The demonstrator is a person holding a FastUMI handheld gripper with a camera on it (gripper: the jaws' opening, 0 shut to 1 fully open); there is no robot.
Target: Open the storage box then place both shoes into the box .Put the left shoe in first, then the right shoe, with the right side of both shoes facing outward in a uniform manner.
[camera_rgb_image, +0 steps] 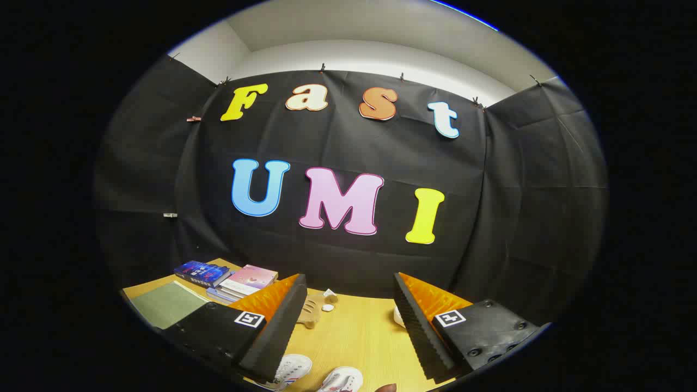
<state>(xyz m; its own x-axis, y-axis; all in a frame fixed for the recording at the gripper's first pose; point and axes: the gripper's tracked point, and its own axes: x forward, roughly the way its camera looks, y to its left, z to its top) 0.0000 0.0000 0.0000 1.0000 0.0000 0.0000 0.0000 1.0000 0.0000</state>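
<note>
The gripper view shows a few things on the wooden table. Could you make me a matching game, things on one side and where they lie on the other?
Things:
1. white shoes
2. stacked books
3. green mat
4. hand-held gripper

Places or states:
A. beside the books, near the left finger
B. fingers wide apart, holding nothing
C. low between the fingers, on the wooden table
D. by the black wall, beyond the left finger

Pairs: 1-C, 2-D, 3-A, 4-B

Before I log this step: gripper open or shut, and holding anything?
Gripper: open, fingers spread wide, holding nothing; two white shoes lie on the table below and between them.
</note>
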